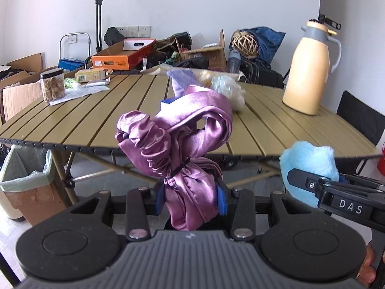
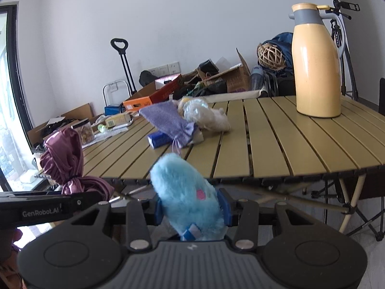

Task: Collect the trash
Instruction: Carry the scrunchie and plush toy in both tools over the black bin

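Between the left fingers (image 1: 191,198), closed on its tied neck, a purple cloth (image 1: 178,142) stands upright, off the counter (image 1: 96,118). Right fingers (image 2: 192,208) clamp a blue plush (image 2: 187,190), also upright and short of the counter's near edge. Lined bin (image 1: 22,172) sits on the floor low and left of the left hand, under the counter's left end: left hand nearer, judged first to drop. Farther off, a pile of leftover scraps (image 2: 192,118) lies mid-counter; a jug (image 2: 316,60) stands far right.
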Tool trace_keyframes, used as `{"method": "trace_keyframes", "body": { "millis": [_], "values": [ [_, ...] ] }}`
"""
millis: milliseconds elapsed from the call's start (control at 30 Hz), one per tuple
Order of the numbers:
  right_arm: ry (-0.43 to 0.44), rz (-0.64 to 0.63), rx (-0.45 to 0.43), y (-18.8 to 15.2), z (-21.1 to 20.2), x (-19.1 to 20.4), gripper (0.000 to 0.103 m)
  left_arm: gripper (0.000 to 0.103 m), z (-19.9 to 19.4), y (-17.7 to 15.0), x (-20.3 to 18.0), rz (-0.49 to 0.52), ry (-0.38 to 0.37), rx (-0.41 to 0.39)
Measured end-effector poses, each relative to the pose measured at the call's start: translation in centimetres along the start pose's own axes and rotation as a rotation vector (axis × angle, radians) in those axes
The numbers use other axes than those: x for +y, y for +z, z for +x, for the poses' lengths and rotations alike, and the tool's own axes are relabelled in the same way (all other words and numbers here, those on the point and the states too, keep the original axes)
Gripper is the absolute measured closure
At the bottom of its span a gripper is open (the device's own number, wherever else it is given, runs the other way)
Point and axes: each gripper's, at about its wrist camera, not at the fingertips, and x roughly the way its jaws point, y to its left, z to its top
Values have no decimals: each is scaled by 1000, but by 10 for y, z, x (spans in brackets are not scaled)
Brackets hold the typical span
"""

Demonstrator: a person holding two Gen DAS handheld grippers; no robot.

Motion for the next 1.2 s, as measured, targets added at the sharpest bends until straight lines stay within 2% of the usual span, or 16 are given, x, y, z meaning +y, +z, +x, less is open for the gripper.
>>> {"method": "trace_keyframes", "body": {
  "millis": [300,633,1200],
  "values": [
    [-8,6,113,-37,-3,3,59,61,3,-39,0,19,22,91],
    [-22,23,276,-79,15,0,59,61,23,-79,0,16,44,219],
    [-79,36,484,-127,52,-13,59,61,66,-117,17,-8,108,394]
  ]
}}
